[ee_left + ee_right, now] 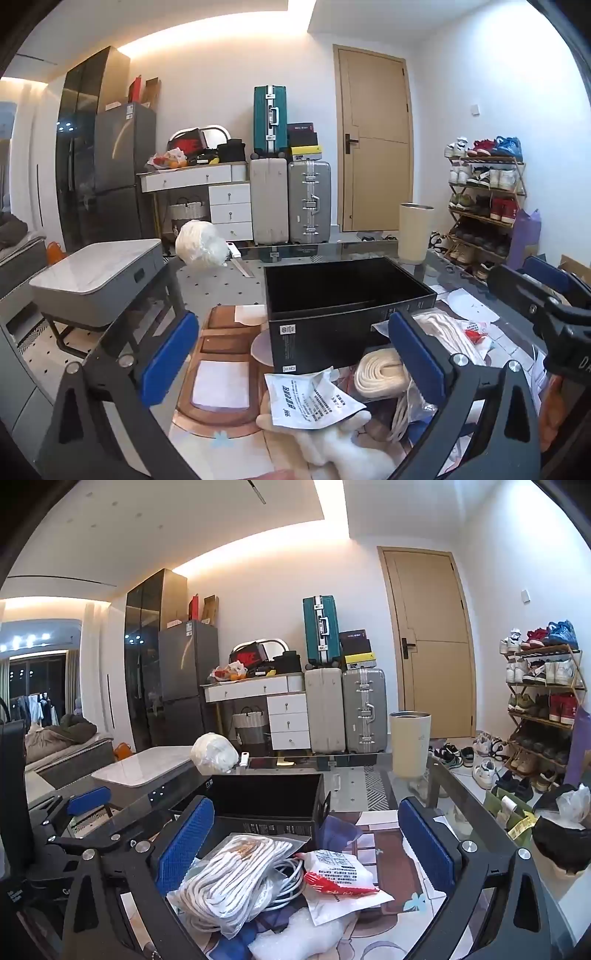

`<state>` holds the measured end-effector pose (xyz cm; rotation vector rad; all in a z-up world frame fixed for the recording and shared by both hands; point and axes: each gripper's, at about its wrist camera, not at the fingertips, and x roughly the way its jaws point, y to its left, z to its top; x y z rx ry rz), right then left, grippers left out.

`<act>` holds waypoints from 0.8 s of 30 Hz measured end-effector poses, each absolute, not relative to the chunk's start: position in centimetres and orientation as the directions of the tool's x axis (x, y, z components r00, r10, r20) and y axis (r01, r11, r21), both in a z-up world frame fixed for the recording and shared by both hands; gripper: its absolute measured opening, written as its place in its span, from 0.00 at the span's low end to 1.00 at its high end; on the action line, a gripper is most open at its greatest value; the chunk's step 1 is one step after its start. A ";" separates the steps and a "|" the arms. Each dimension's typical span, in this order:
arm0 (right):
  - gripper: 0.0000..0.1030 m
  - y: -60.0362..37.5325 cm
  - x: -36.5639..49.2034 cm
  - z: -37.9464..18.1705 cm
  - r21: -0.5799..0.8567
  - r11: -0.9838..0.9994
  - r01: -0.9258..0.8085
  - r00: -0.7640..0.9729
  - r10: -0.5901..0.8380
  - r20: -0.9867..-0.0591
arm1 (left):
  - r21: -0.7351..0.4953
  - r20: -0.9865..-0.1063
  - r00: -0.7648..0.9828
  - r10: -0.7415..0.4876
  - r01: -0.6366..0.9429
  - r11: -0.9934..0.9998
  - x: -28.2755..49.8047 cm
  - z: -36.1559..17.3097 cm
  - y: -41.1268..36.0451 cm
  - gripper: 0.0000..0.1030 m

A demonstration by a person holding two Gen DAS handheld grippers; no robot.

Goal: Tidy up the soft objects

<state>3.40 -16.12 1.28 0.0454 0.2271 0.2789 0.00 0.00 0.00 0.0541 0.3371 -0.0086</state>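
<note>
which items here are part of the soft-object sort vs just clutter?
In play:
- black box, open, nothing visible inside
- bagged white cord
- cream rolled strap
- white plush
- red-and-white packet
- left tool, right tool, both open

Clutter:
- cream tumbler
- suitcases
- shoe rack
- fridge

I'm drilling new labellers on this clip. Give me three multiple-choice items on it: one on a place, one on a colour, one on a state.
1. The cream tumbler stands:
A. beyond the black box on the glass table
B. inside the box
C. on the floor

2. The top suitcase is:
A. red
B. teal
C. yellow

3. The left gripper is:
A. shut on a packet
B. open, holding nothing
C. hidden

Answers:
1 A, it stands on the glass behind the box.
2 B, teal shell above two grey ones.
3 B, jaws wide apart above the clutter.
</note>
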 end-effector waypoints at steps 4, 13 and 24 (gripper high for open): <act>0.99 -16.2 3.4 1.3 0.067 0.963 -0.263 0.936 0.271 -0.223 | 0.064 -0.306 0.951 0.037 -0.018 0.998 -0.1 0.0 -0.6 1.00; 0.99 -15.4 3.4 1.6 0.046 0.959 -0.281 0.934 0.284 -0.218 | -0.032 -0.303 0.952 -0.043 0.035 0.999 -0.8 0.1 0.3 1.00; 0.99 -15.0 2.6 1.7 0.002 0.948 -0.319 0.927 0.313 -0.205 | -0.045 -0.330 0.943 0.046 -0.065 0.997 -0.4 -0.1 1.2 1.00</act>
